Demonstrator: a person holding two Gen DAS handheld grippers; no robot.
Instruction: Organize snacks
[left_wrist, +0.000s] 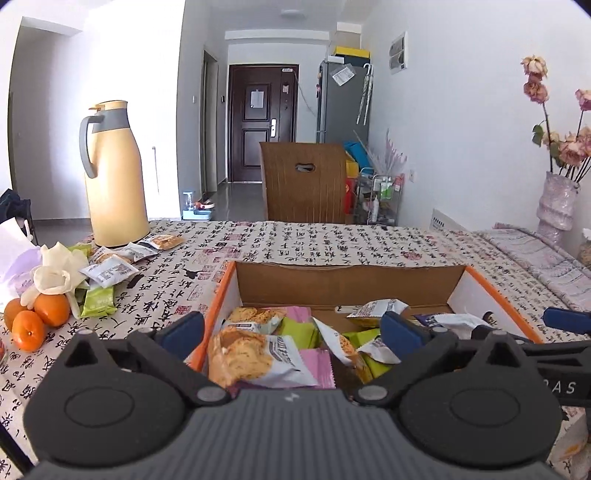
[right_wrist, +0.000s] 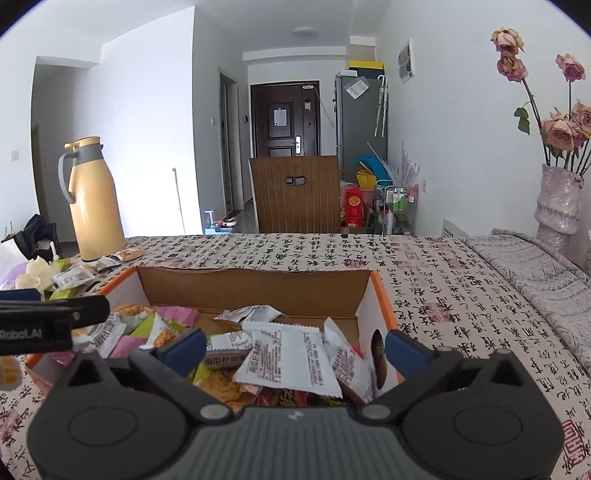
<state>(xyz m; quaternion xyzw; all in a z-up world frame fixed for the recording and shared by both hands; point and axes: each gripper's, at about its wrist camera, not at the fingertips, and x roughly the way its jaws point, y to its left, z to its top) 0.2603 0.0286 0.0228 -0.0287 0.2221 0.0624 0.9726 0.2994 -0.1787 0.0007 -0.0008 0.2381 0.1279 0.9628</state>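
An open cardboard box with orange edges sits on the patterned tablecloth and holds several snack packets. My left gripper is open and empty over the box's near left part. My right gripper is open and empty over the box's near right part. Each gripper shows at the edge of the other's view. More loose snack packets lie on the table left of the box, by the flask.
A yellow thermos flask stands at the back left. Oranges and a pale cloth flower lie at the left. A vase of dried roses stands at the right. A wooden chair is behind the table.
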